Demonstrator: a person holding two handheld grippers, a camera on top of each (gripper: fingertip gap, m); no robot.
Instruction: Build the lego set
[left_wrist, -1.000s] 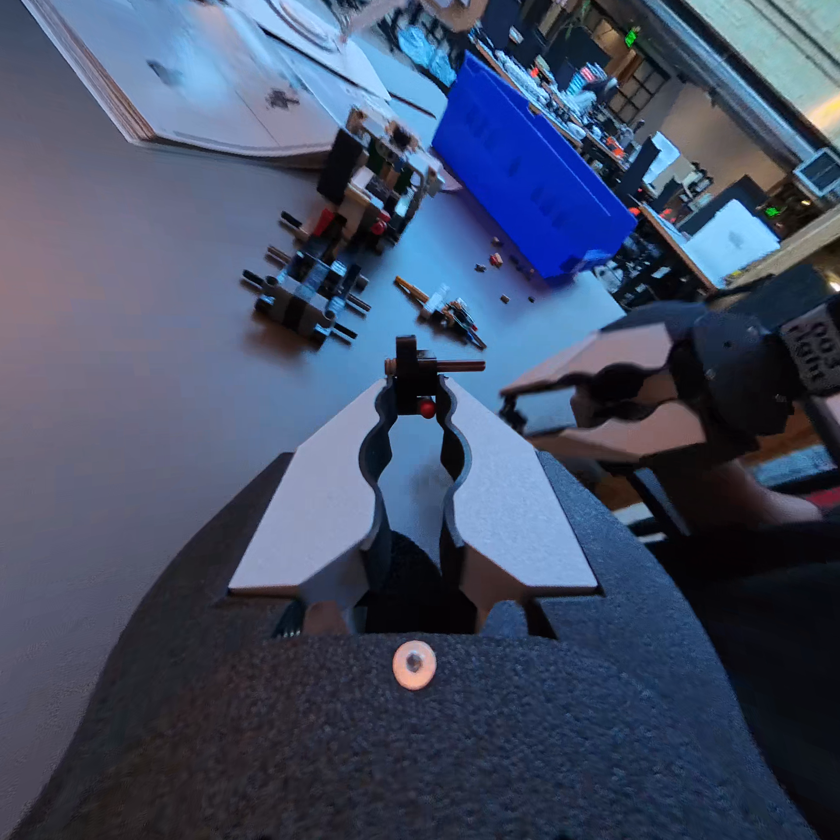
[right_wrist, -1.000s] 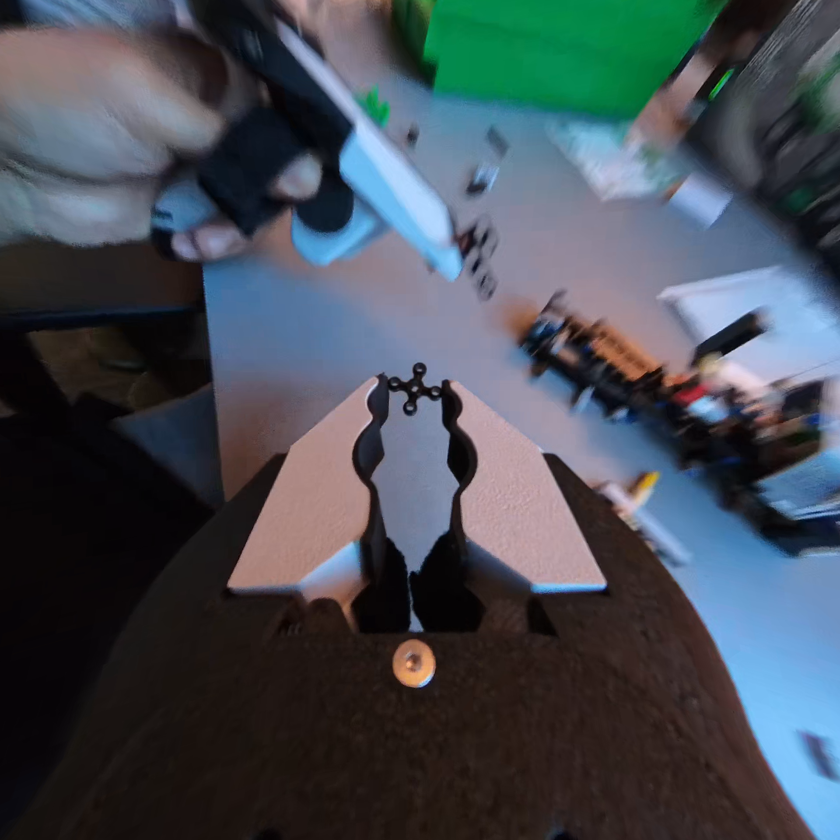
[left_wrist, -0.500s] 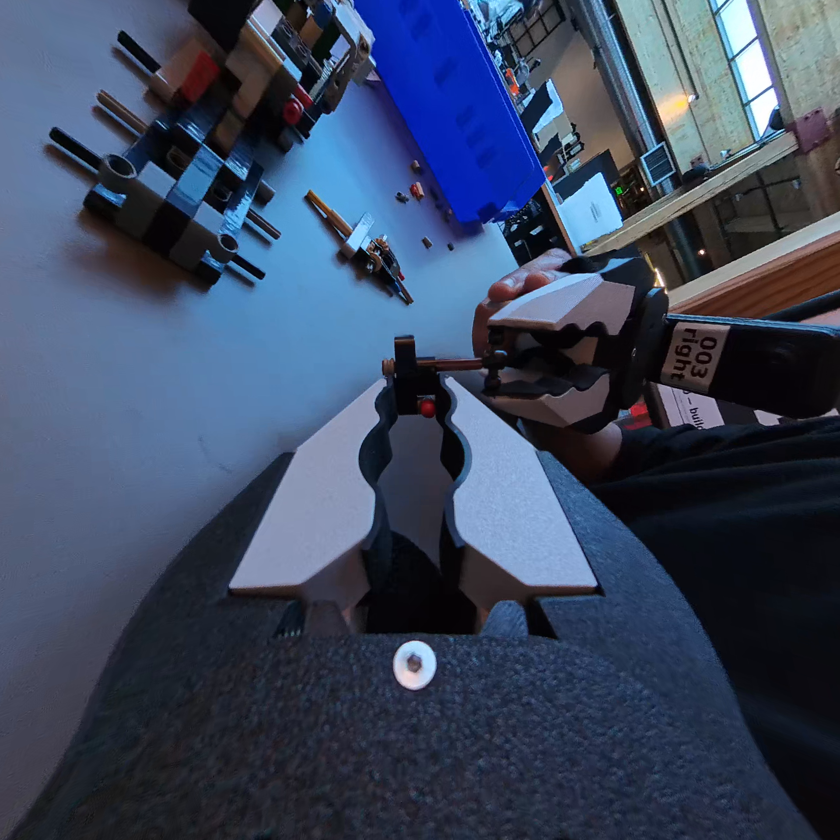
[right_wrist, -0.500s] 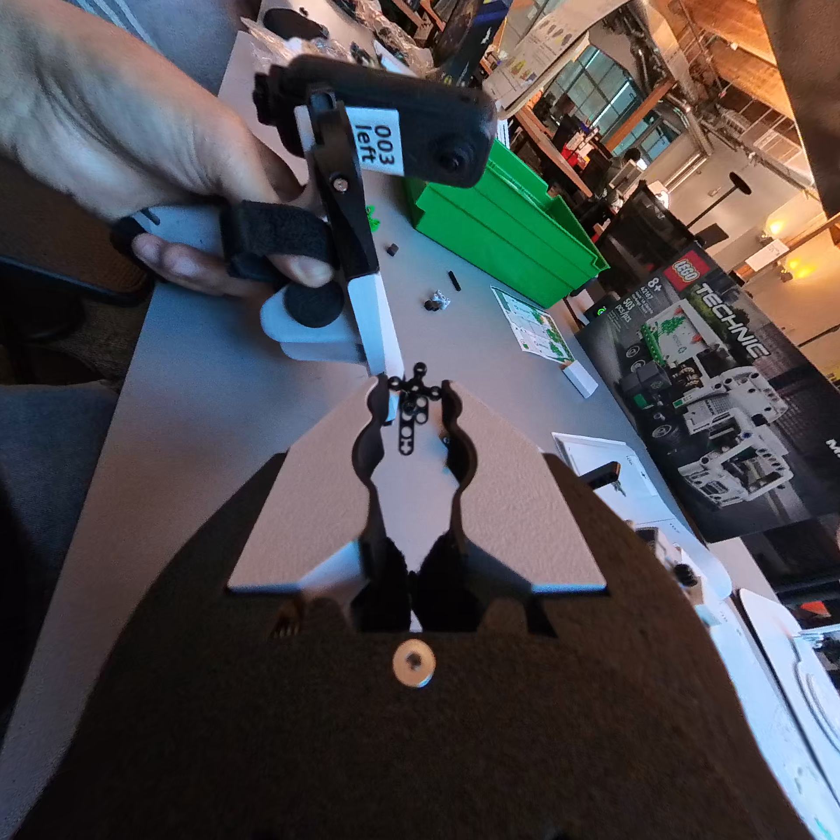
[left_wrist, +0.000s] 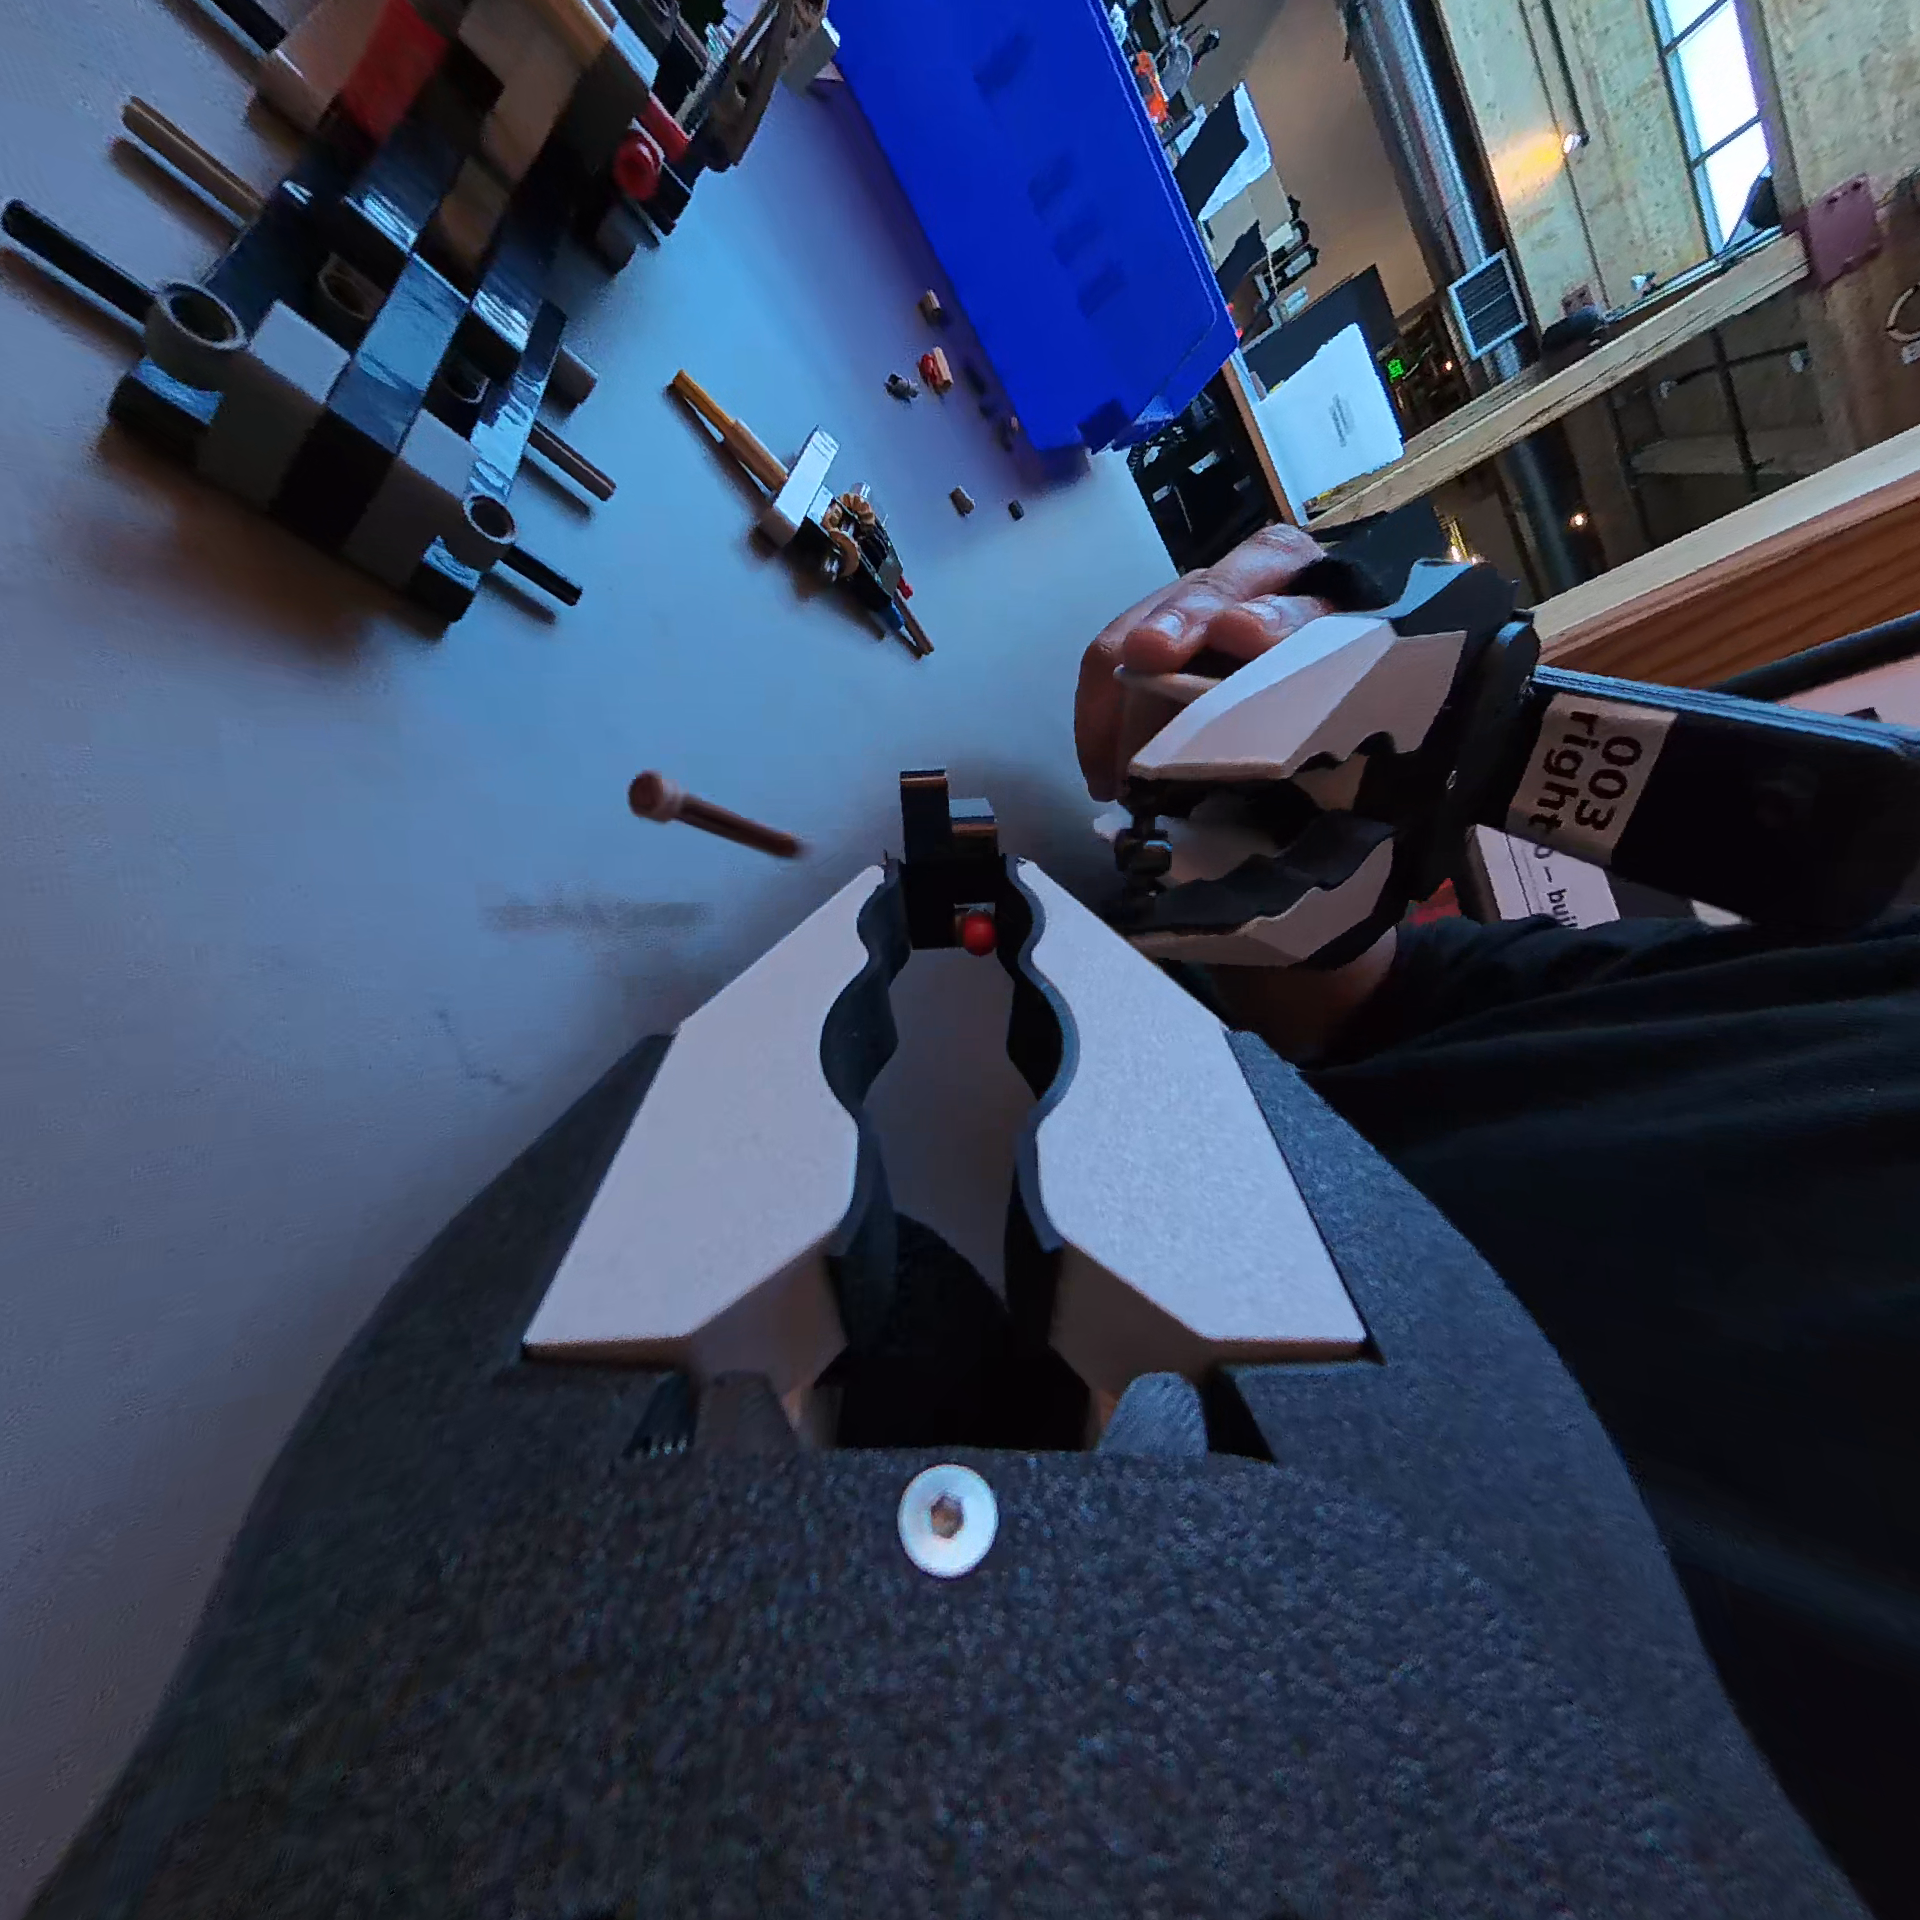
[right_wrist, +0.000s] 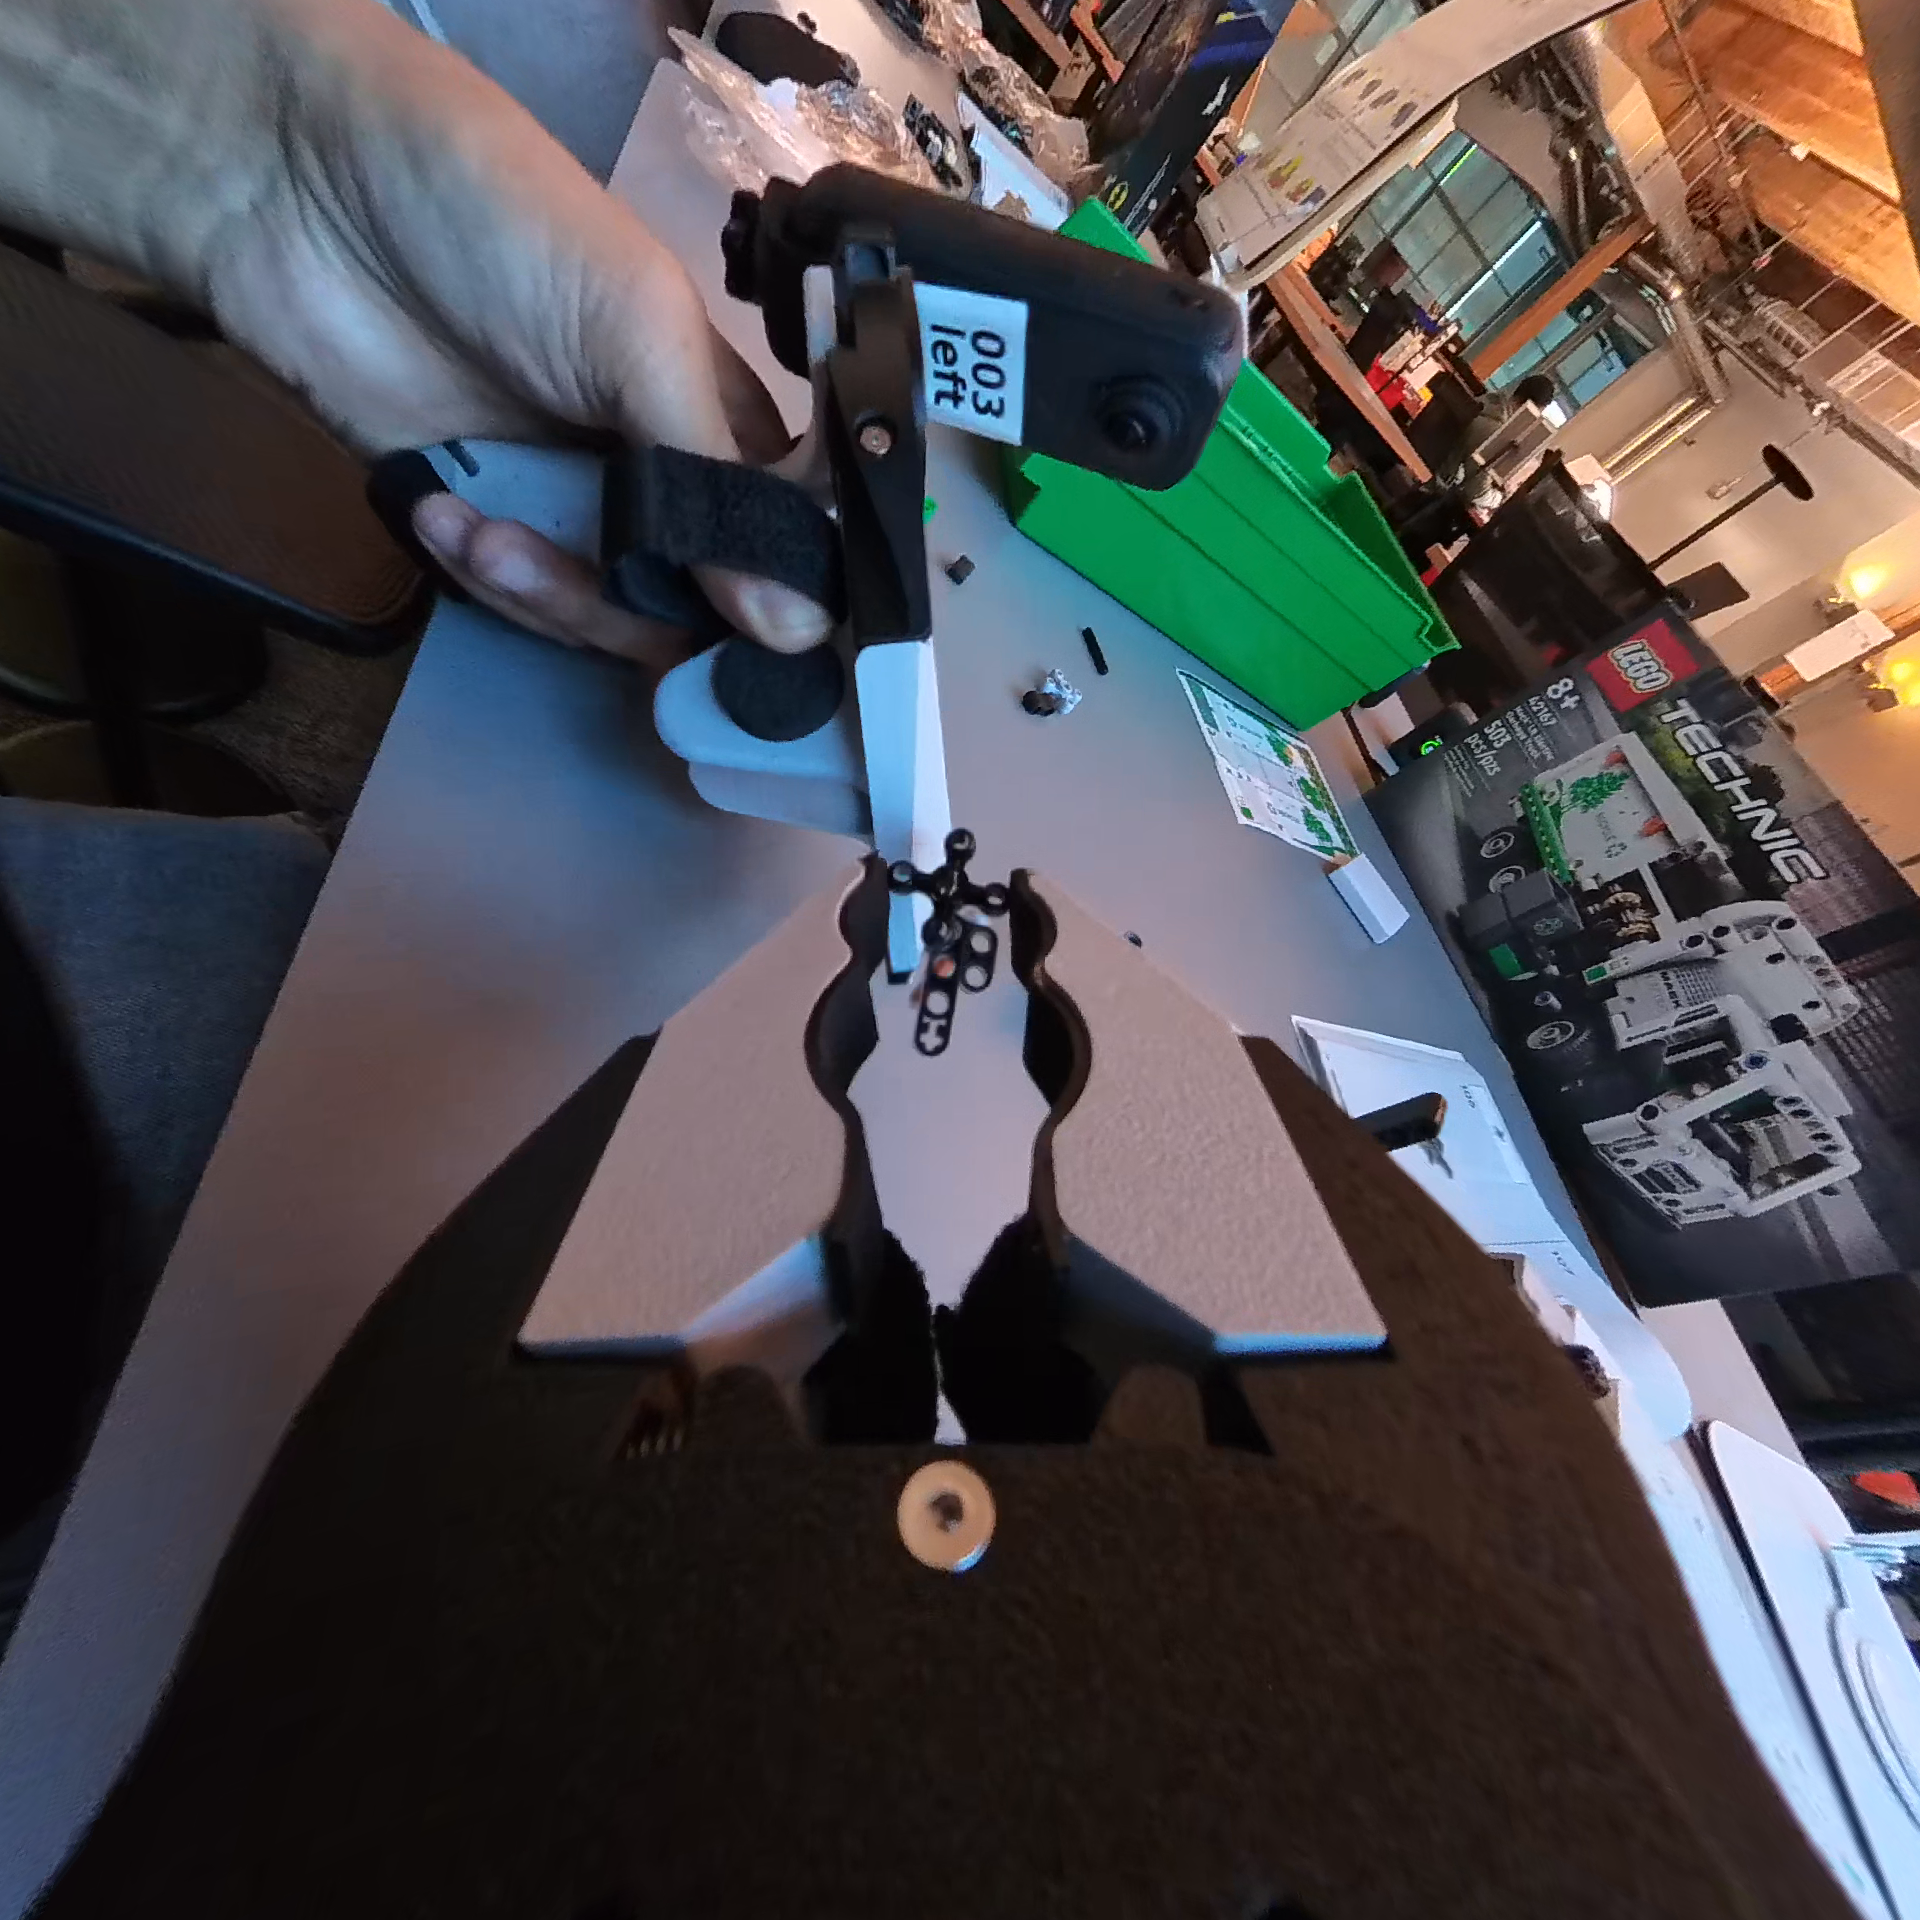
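Note:
My left gripper (left_wrist: 948, 873) is shut on a small black piece with a red pin (left_wrist: 951, 883) and holds it above the grey table. A brown axle (left_wrist: 712, 814) is loose just left of it, blurred, over the table. My right gripper (right_wrist: 948, 883) is shut on a black cross-shaped piece (right_wrist: 951, 891). It also shows in the left wrist view (left_wrist: 1138, 852), close to the right of the left gripper's tips. In the right wrist view the left gripper's finger (right_wrist: 902, 748) and the black piece (right_wrist: 951, 987) lie right behind the cross piece.
A partly built black and grey chassis (left_wrist: 343, 343) and a small sub-assembly (left_wrist: 831, 530) lie on the table, with loose bits near a blue bin (left_wrist: 1039, 208). The right wrist view shows a green bin (right_wrist: 1195, 571), the set's box (right_wrist: 1662, 935) and a leaflet (right_wrist: 1268, 769). The grippers are tip to tip, or close to it.
The brown axle that sat through the left gripper's black piece has come out and now lies loose to its left. The right gripper stayed close beside the left one.

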